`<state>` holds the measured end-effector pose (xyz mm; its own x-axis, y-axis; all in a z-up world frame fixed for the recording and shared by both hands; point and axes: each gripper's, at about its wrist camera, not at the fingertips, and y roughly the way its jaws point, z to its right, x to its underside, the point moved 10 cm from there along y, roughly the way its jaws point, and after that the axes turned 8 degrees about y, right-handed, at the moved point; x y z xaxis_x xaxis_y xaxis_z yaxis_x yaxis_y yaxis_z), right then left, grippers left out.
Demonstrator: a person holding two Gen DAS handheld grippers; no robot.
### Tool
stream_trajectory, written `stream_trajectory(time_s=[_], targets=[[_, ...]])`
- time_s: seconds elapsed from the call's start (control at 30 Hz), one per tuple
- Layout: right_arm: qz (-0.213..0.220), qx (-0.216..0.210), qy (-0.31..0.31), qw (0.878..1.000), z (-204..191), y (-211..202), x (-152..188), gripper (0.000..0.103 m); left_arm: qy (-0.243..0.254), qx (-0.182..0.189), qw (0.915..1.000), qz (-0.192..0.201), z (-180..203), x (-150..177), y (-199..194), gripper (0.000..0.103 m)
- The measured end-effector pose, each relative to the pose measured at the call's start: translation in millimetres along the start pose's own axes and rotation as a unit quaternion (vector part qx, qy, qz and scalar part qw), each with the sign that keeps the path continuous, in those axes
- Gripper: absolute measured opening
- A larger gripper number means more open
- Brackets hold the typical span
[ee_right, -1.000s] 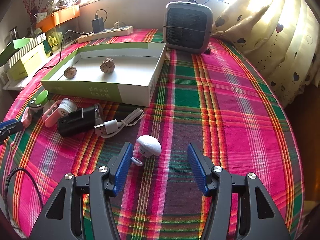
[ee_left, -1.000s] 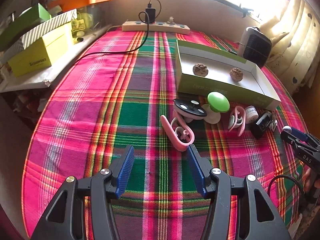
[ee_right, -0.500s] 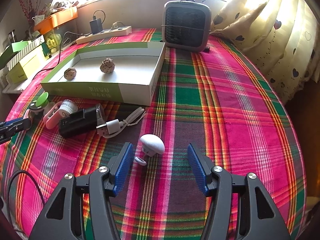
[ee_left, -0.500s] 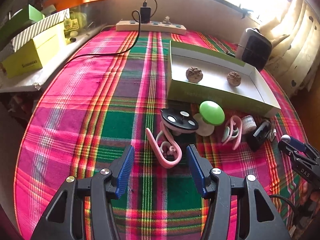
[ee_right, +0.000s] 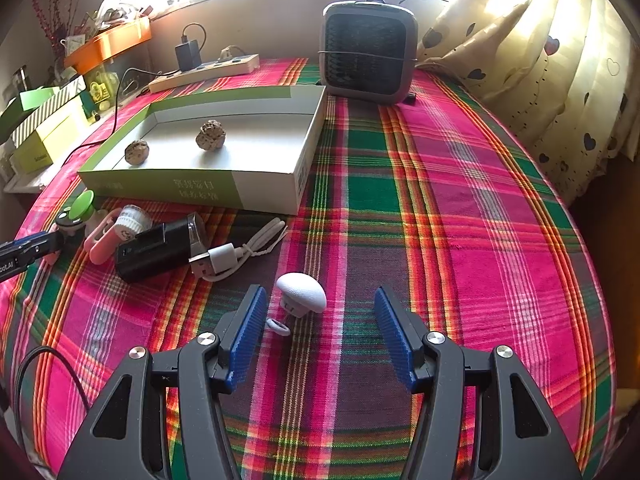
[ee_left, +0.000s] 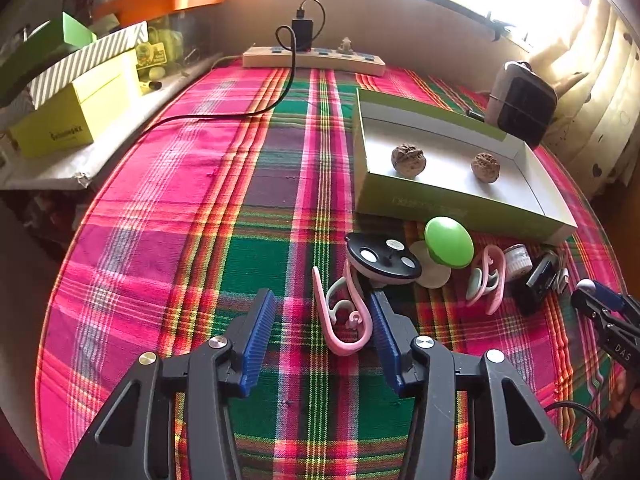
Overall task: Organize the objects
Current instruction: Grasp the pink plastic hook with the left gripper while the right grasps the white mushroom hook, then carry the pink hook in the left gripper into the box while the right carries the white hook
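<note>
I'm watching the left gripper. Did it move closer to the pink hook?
Yes. The left gripper has moved forward toward the green box, and the pink hook that lay ahead of its fingers now sits between them, not yet gripped.

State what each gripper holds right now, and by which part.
Nothing. The left gripper is open around the pink clip; the right gripper is open behind the white knob.
</note>
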<state>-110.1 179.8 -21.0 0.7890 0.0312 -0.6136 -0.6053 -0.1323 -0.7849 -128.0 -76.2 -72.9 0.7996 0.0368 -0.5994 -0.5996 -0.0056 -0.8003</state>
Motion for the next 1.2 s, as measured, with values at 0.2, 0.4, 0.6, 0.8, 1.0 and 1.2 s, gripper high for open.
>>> stream_trajectory(time_s=[0.2,0.4,0.6,0.8,1.0,1.2], targets=[[0.001,0.0,0.001,1.0,0.2,-0.4,-0.8,0.052,-0.01,-0.003,0.9999,0.002,-6.9,0.4,-1.5,0.03],[0.003,-0.004,-0.001,1.0,-2.2,-0.7,-0.9,0.044,-0.012,-0.01,0.9999,0.003,-10.9,1.4,-2.3,0.022],[0.004,-0.007,-0.005,1.0,-4.1,-1.0,-1.5,0.032,-0.009,-0.012,0.9999,0.004,-11.7,1.4,-2.7,0.022],[0.005,-0.009,-0.004,1.0,-4.4,-1.2,-1.6,0.027,-0.008,-0.012,0.9999,0.005,-11.7,1.2,-3.4,0.022],[0.005,-0.01,-0.002,1.0,-4.6,-1.7,-1.5,0.027,-0.009,-0.012,0.9999,0.004,-11.8,1.4,-3.4,0.022],[0.006,-0.011,-0.003,1.0,-4.8,-2.1,-1.6,0.026,-0.009,-0.012,0.9999,0.005,-12.0,1.4,-3.6,0.022]])
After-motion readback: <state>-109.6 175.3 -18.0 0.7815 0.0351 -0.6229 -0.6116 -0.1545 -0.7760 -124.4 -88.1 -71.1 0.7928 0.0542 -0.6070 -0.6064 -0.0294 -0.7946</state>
